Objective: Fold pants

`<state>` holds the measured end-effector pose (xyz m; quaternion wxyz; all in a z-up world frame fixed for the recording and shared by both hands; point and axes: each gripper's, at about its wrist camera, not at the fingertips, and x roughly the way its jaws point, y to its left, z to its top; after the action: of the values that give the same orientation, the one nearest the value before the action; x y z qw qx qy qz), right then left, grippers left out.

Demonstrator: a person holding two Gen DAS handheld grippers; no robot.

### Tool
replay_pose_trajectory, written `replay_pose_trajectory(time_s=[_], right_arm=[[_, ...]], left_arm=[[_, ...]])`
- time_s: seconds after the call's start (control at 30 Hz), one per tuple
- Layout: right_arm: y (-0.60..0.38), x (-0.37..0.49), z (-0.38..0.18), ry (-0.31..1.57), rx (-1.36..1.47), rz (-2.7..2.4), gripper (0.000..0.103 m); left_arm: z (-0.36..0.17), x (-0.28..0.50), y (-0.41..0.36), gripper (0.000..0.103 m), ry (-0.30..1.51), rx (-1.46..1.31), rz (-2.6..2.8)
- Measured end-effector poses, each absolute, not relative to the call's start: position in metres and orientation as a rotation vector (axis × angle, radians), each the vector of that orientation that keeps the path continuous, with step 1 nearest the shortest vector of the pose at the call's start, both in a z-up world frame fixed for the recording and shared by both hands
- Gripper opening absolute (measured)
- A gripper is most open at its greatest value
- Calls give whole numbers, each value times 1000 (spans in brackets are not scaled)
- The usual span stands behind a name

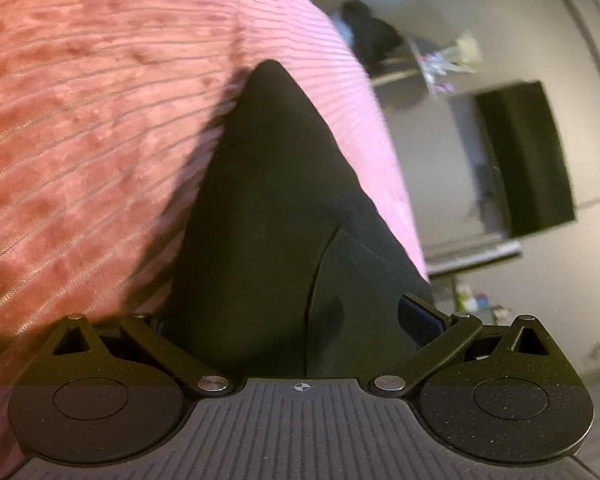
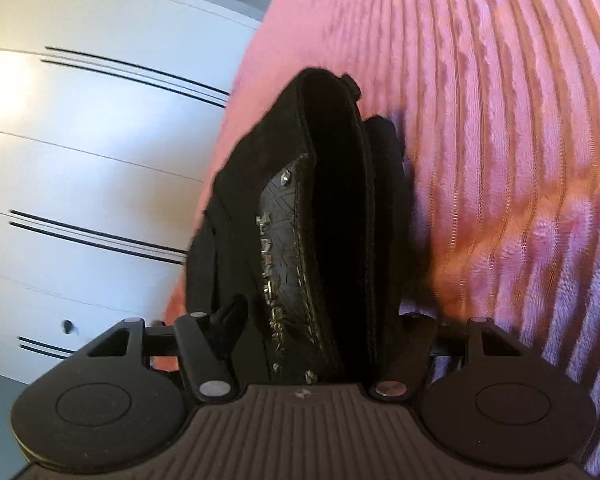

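Over the pink bedspread [image 1: 100, 120], both tools, left [image 1: 300, 320] and right [image 2: 320, 320], held bunched black pants [image 2: 320, 220], and loose cloth risked slipping out mid-fold.

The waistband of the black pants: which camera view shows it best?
The right wrist view shows the waistband best: its open top edge and a glittery trim face the camera. The left wrist view shows only smooth black fabric of the pants on the pink blanket.
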<state>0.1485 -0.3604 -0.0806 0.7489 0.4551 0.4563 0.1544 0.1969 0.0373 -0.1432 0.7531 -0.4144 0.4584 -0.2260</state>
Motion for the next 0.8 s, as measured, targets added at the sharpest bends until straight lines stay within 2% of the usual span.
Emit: replay_pose_trajectory(time_s=[0.07, 0.17, 0.3, 0.47, 0.5, 0.57, 0.6, 0.67, 0.8], right_arm=[[-349, 152, -73, 997, 954, 336, 64], [-344, 150, -52, 963, 920, 409, 58], [-336, 161, -19, 910, 879, 468, 43], [-320, 187, 28, 799, 813, 502, 42], [-322, 192, 36, 772, 809, 491, 43], [-331, 199, 50, 733, 771, 391, 54], [-333, 211, 53, 726, 746, 310, 64], [-340, 207, 61, 713, 706, 169, 67], [-336, 176, 43, 750, 779, 176, 68]], left_arm=[[-132, 194, 29, 103, 979, -861, -489], [-117, 187, 25, 103, 938, -832, -509], [-88, 185, 18, 103, 855, -793, -538], [-42, 193, 19, 103, 727, -748, -534], [-35, 197, 21, 103, 714, -745, -510], [-23, 205, 25, 103, 734, -642, -328], [-19, 207, 26, 103, 749, -571, -214], [-16, 195, 30, 103, 692, -475, -111], [-32, 167, 28, 103, 714, -512, -93]])
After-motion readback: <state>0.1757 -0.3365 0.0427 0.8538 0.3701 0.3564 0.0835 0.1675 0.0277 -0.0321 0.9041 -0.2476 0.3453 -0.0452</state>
